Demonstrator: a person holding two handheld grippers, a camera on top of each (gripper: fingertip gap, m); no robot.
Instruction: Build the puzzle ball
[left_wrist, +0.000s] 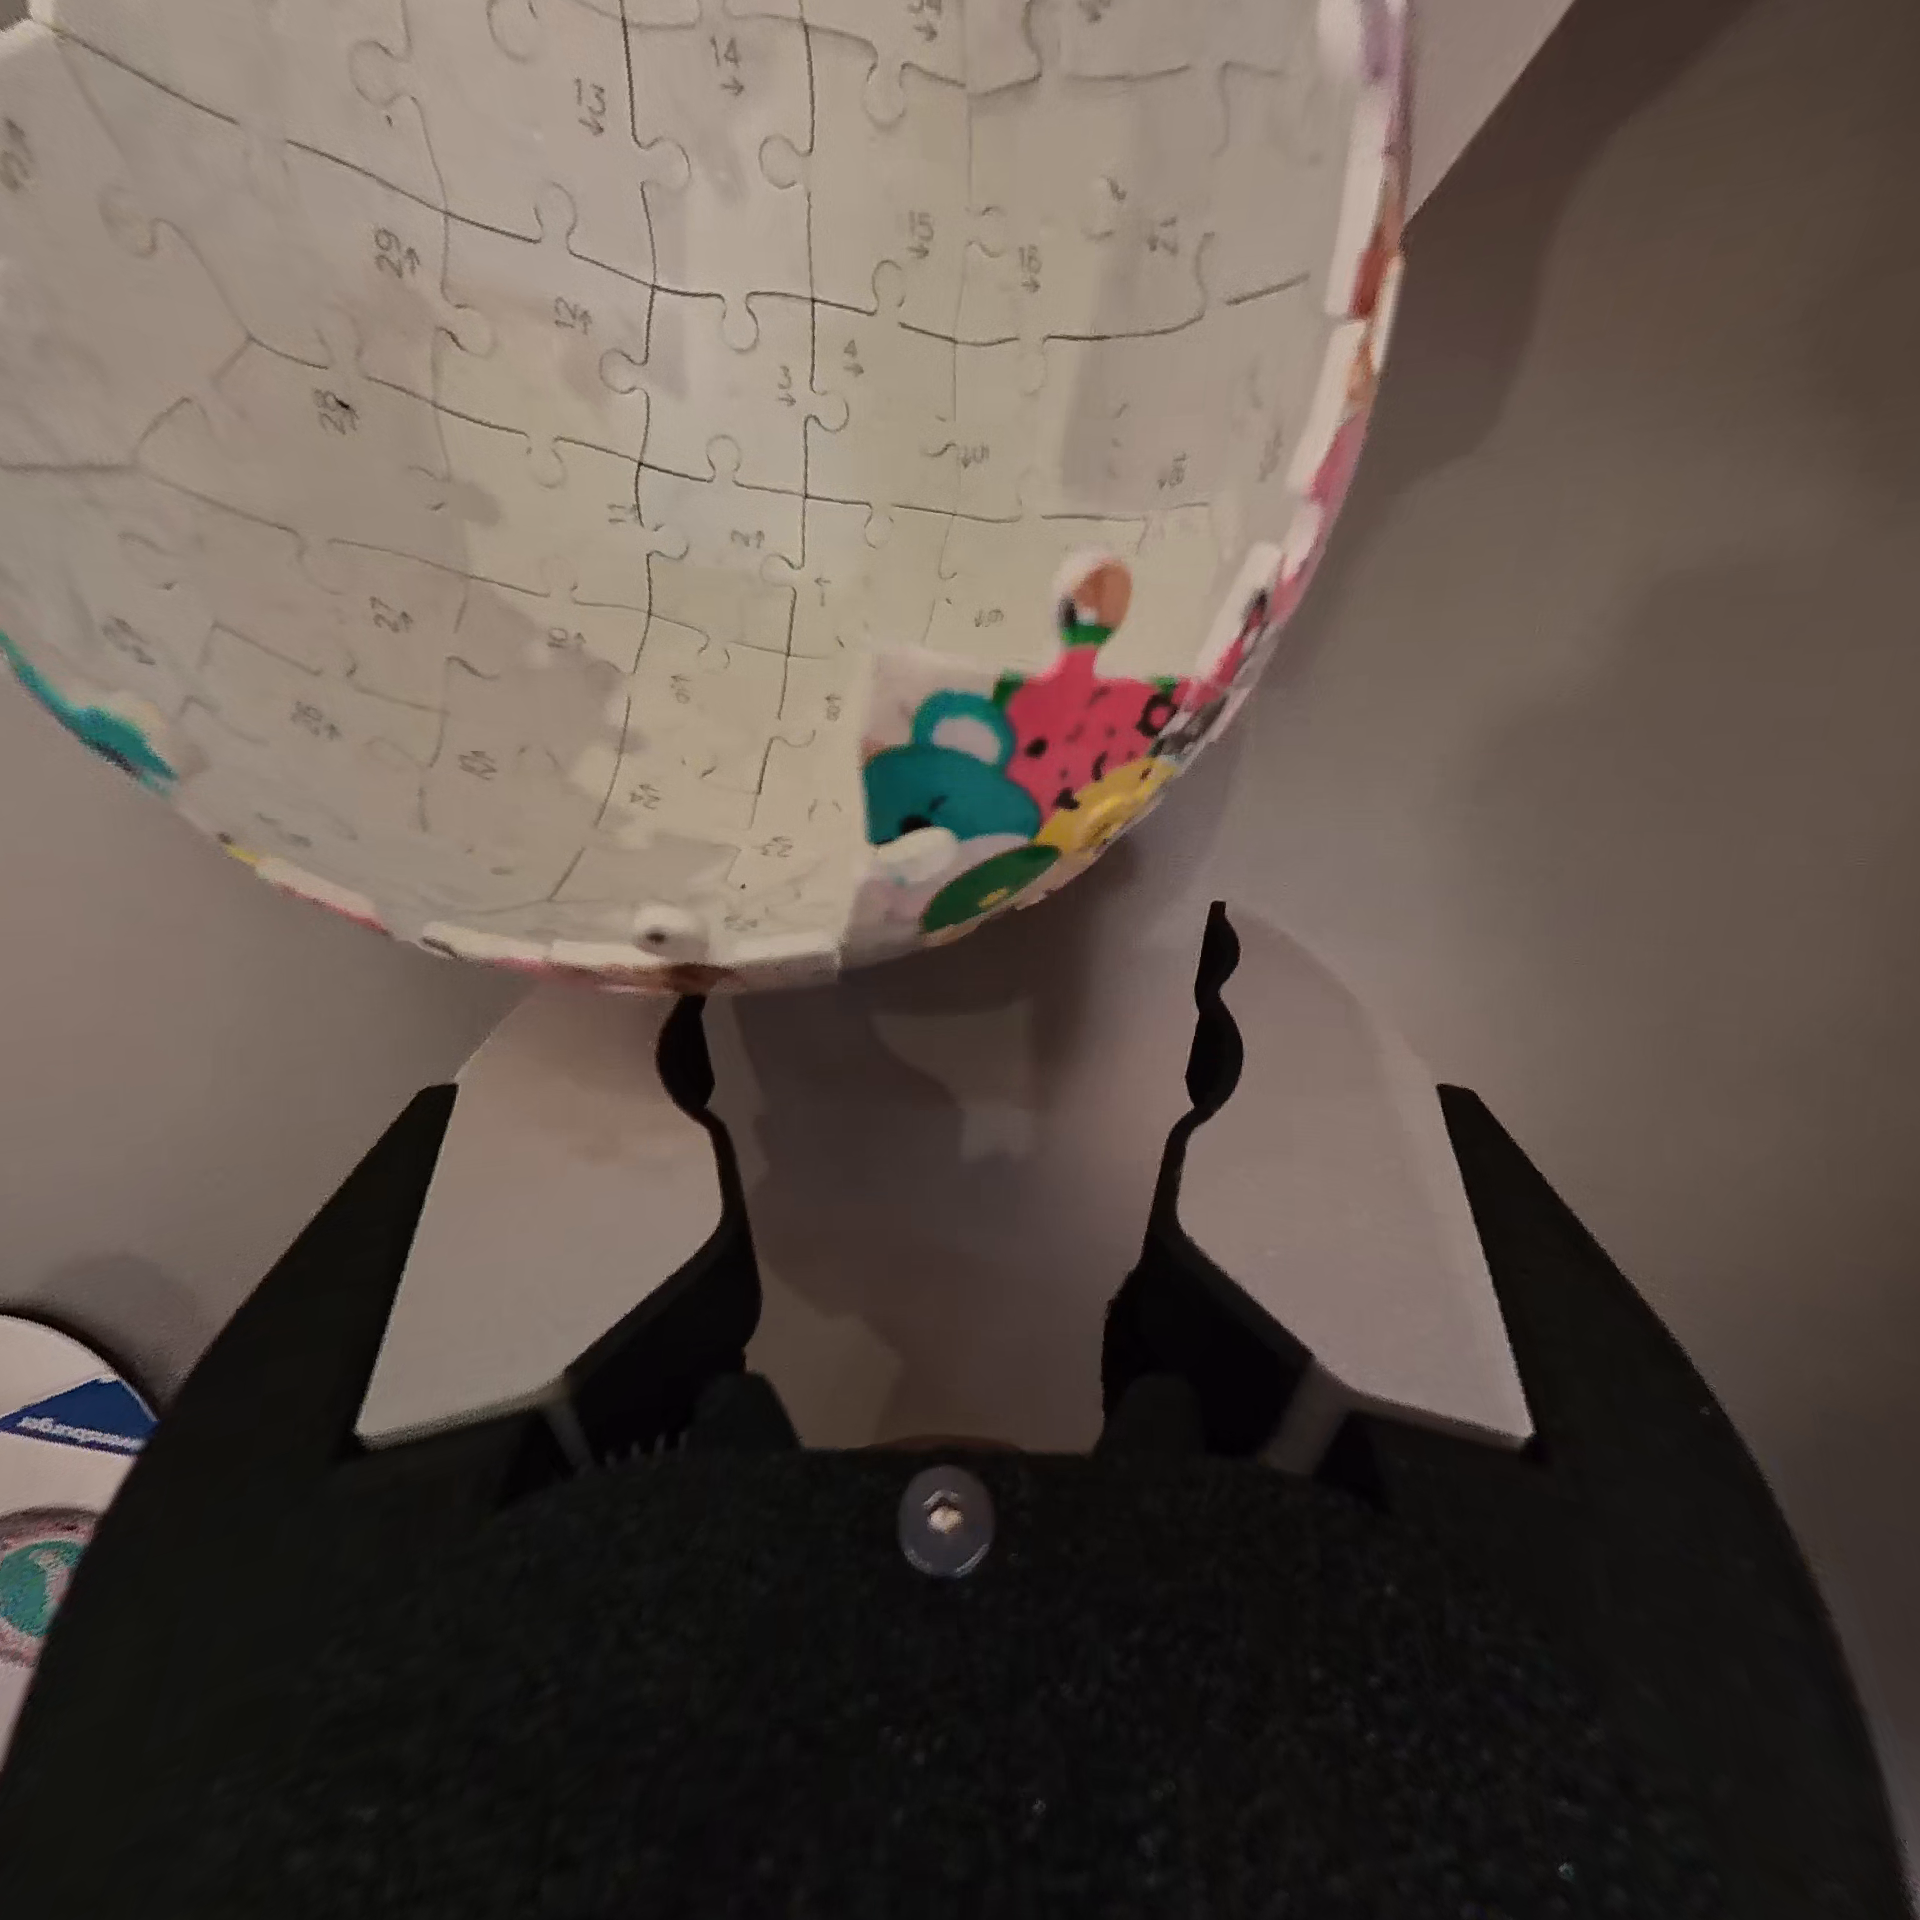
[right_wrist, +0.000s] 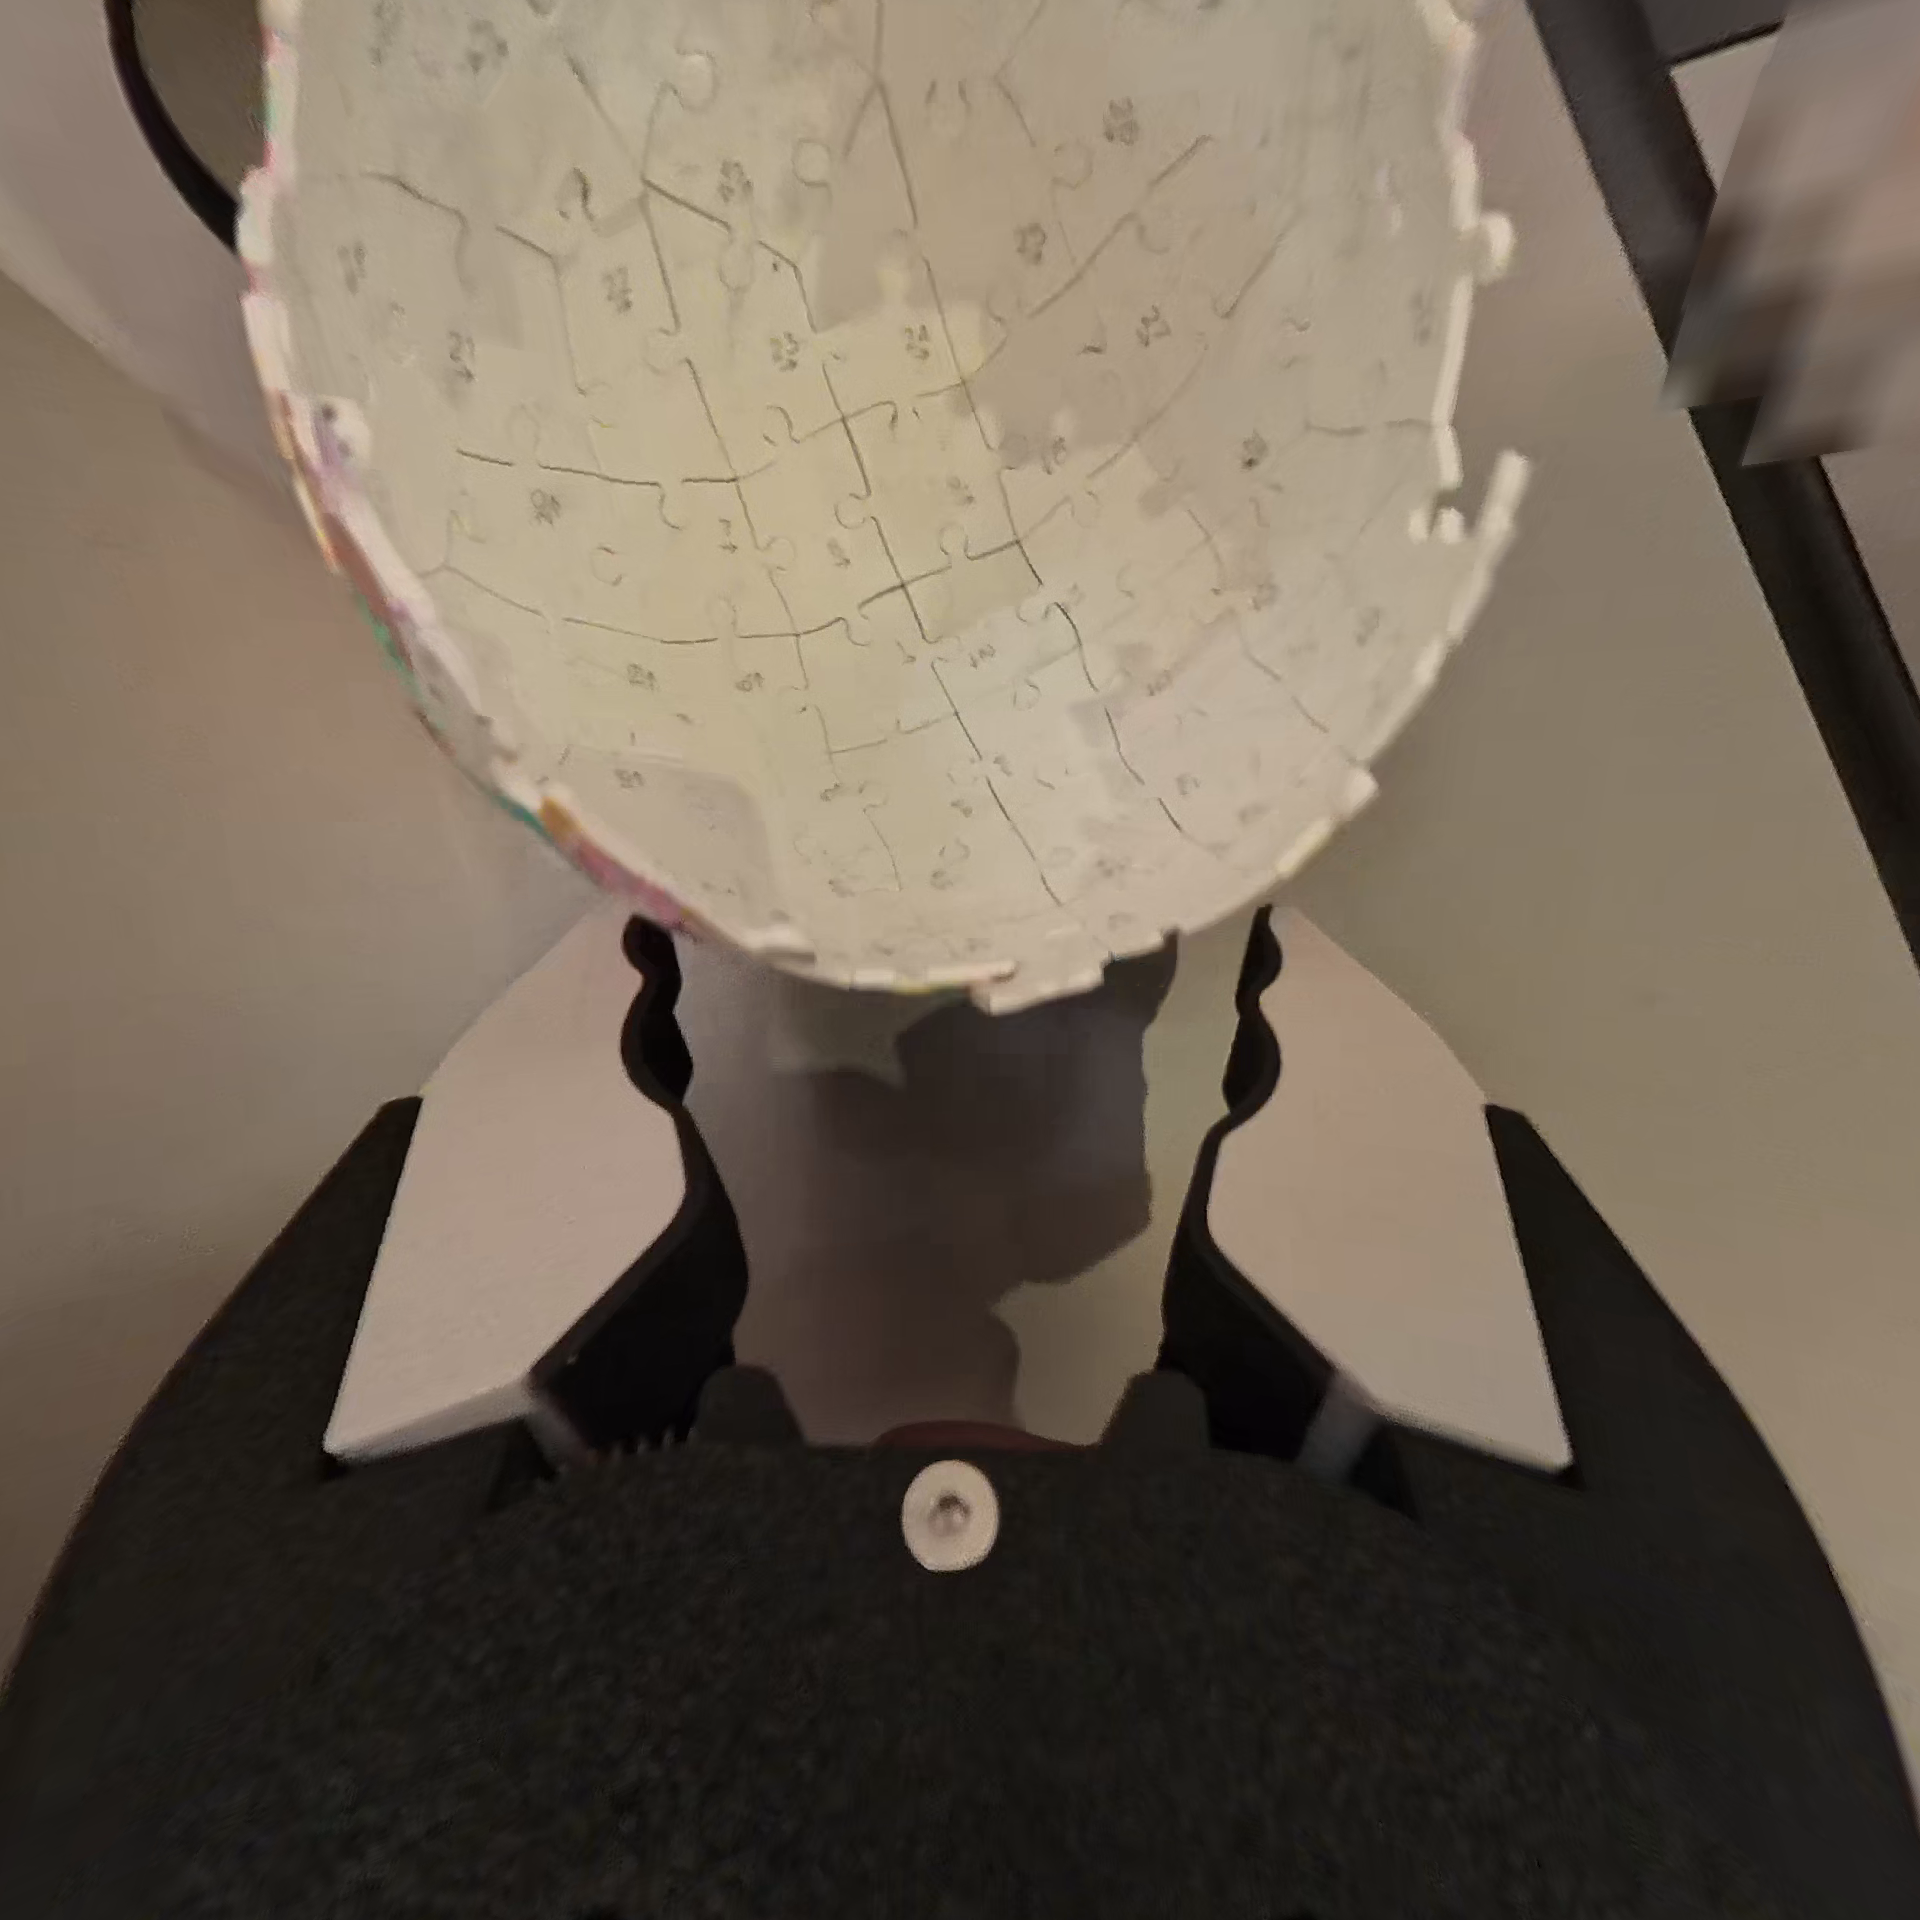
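The puzzle ball is a partly built shell of white interlocked pieces with small printed marks on the inner side. In the left wrist view the shell (left_wrist: 644, 436) fills the upper frame, with a colourful patch (left_wrist: 997, 769) at its lower right. My left gripper (left_wrist: 948, 987) is open just below the shell's lower rim, its left fingertip (left_wrist: 681, 1039) right under the rim. In the right wrist view a bowl-like shell (right_wrist: 831, 520) with a jagged rim faces me. My right gripper (right_wrist: 951, 940) is open, with the shell's lower rim between the fingertips. I cannot tell whether both views show one shell.
A grey tabletop (left_wrist: 1662, 831) lies under everything. A round white item with blue and teal print (left_wrist: 42, 1507) sits at the lower left of the left wrist view. A black bar (right_wrist: 1683, 312) runs down the right of the right wrist view, with a dark curved cable (right_wrist: 156, 135) at top left.
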